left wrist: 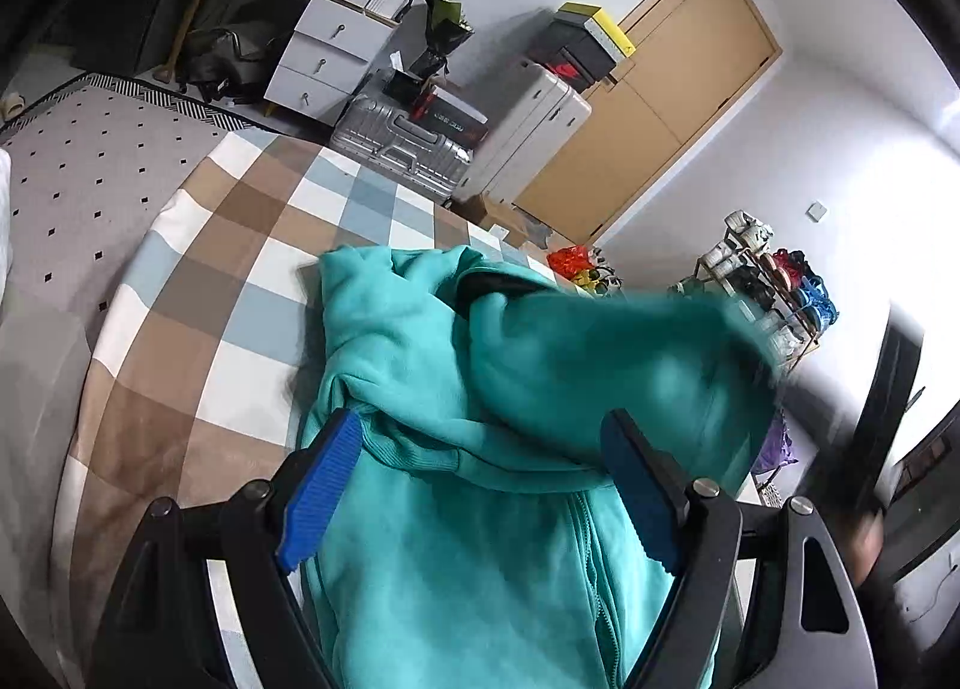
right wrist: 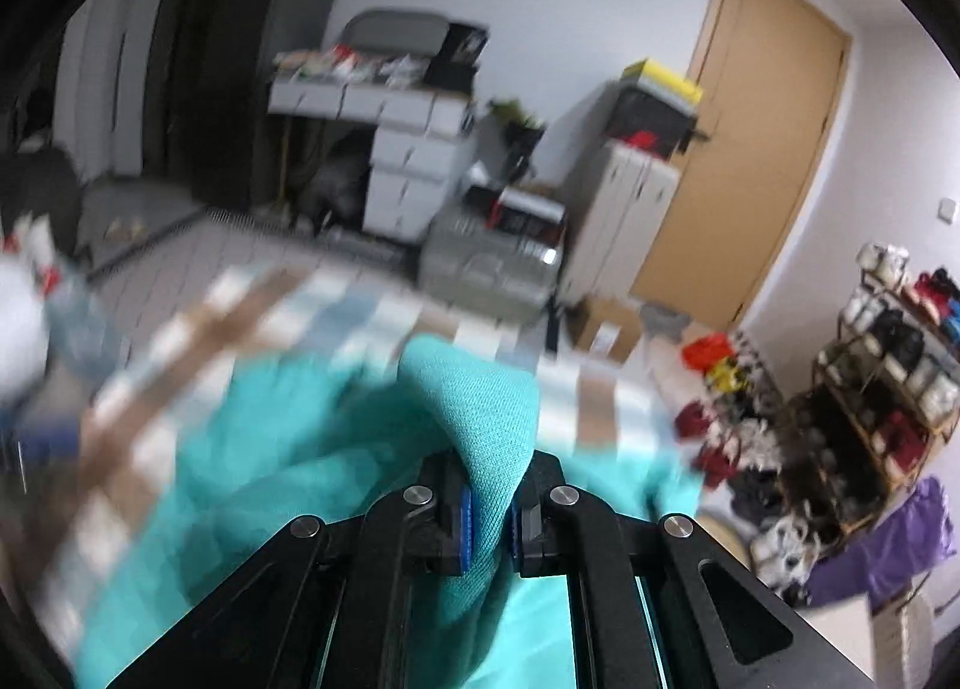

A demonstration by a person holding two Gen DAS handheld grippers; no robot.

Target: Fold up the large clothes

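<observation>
While the teal fleece zip-front hooded jacket (left wrist: 456, 539) lies bunched across the bed with the beige, blue and white checked cover (left wrist: 240, 281), filling the lower centre of the left wrist view, the step in hand appears to be carrying one portion of the garment over the body to form a fold. To do this well, the lifted portion should be drawn taut and level, laid edge to edge over the zip line, and released only once the cloth rests flat; the bunched hood near the middle of the frame would likely need smoothing first. The blur on the raised cloth at right of centre, and across most of the right wrist view, suggests fast motion, and a slower pass is judged safer against creasing. Right tongs (right wrist: 489, 521): jaws drawn nearly together, clamped on a ridge of the teal fabric that rises between the blue pads at lower centre of that view. Left tongs (left wrist: 480, 485): jaws spread wide, blue ribbed pads (left wrist: 321, 494) standing either side of the jacket; the left pad seems to touch the fabric edge, but nothing is pinched. A silver hard-shell suitcase (left wrist: 402, 146) stands beyond the bed, upper centre, well apart from the work.
</observation>
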